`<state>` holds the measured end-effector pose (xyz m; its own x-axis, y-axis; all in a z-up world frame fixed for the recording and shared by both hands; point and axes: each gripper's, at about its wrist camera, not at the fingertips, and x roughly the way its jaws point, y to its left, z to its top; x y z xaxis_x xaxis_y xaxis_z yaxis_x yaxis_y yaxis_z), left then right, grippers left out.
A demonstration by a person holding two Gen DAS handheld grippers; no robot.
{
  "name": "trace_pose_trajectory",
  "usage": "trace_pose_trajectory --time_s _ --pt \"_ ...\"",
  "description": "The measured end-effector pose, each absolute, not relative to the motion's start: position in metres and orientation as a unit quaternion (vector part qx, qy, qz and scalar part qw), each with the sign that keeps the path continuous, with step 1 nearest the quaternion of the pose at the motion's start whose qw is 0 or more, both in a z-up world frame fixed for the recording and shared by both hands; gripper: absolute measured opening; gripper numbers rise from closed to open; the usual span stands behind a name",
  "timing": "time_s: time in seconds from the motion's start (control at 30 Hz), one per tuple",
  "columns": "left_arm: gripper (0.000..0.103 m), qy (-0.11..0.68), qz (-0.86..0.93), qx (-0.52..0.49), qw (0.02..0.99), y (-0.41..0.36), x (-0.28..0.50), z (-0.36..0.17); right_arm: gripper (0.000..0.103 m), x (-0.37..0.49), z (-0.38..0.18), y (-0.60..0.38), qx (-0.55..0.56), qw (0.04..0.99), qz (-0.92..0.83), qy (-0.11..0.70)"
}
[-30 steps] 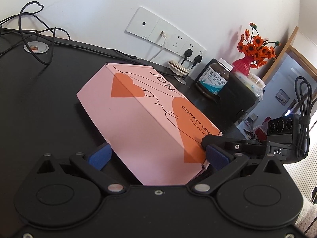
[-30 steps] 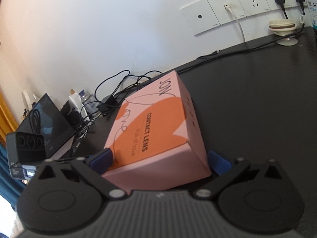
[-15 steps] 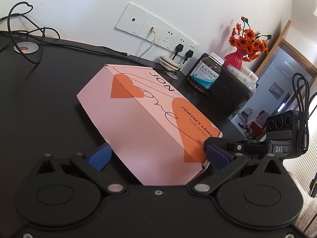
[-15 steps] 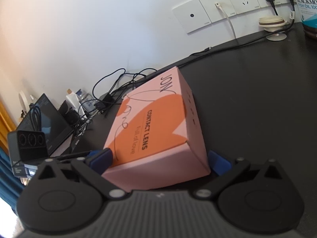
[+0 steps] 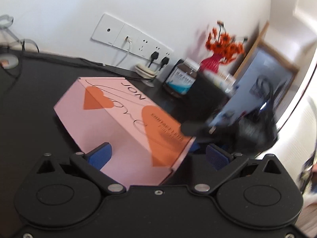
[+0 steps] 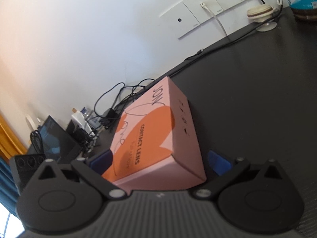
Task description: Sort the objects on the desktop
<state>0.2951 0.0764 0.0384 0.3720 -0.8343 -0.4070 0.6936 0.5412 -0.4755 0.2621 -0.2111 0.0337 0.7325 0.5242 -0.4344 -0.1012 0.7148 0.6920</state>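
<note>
A pink box (image 5: 122,123) printed with orange hearts and "CONTACT LENS" lies on the black desk (image 5: 29,103). My left gripper (image 5: 157,155) is open and straddles one corner of the box. Its left pad (image 5: 99,154) lies against the long side, and its right pad (image 5: 217,156) stands a little off the corner. My right gripper (image 6: 159,161) is open around the opposite end of the pink box (image 6: 158,138). Its pads (image 6: 219,163) sit close beside both sides. The left wrist view shows one finger of the right gripper, blurred, at the far corner.
Wall sockets (image 5: 128,37) with plugged cables line the back. A brown supplement bottle (image 5: 183,79), a red vase of orange flowers (image 5: 220,49) and a black box (image 5: 208,95) stand at the back right. Tangled cables (image 6: 118,101) and a laptop (image 6: 57,138) lie at the left end.
Both views swung toward the sockets and bottle, with the box staying between the fingers. In the left wrist view the box shifted left, leaving a gap at the right pad. That view is now blurred.
</note>
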Motion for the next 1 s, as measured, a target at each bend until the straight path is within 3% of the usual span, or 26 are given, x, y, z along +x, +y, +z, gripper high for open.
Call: trace_pose_trajectory --time_s 0.27,1.0 --pt "0.103 0.324 -0.477 -0.069 0.814 0.072 0.287 0.040 0.102 0.266 0.030 -0.226 0.404 0.835 0.187 0.322" --pt "0.103 0.306 -0.415 0.054 0.855 0.051 0.257 0.041 0.102 0.245 0.029 -0.213 0.436 0.814 0.181 0.338"
